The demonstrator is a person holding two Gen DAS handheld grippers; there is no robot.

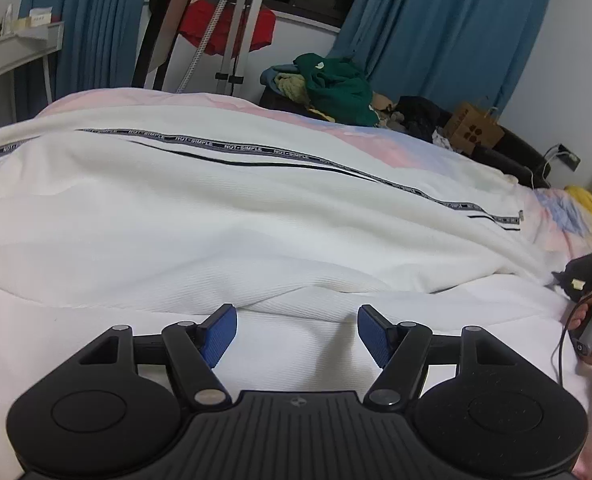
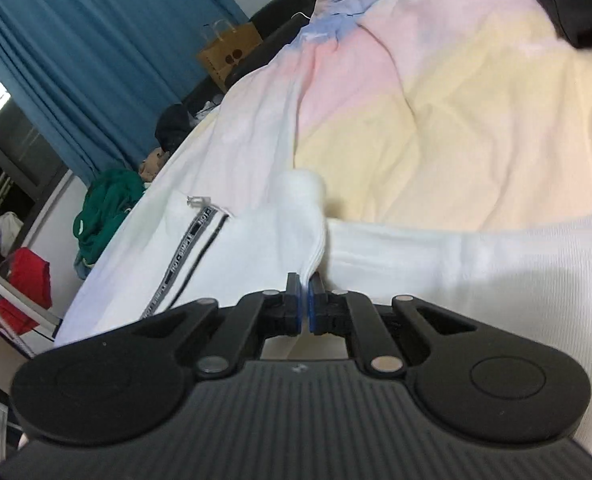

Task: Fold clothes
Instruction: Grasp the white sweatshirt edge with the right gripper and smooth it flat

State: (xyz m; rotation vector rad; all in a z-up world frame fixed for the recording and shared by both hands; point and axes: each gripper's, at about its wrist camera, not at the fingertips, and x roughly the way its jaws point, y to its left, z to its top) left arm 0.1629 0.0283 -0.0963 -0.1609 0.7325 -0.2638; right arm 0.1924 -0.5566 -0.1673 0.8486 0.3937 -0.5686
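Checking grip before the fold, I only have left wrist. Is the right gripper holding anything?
Observer: Yes, the right gripper is shut on a pinched fold of the white garment.
Operator: Left looks open on my side. What lies past the right one?
Observer: A pastel bedcover, pink and yellow bands, beyond the garment.
Operator: Any trim near the pinch?
Observer: A lettered stripe runs just to its left.
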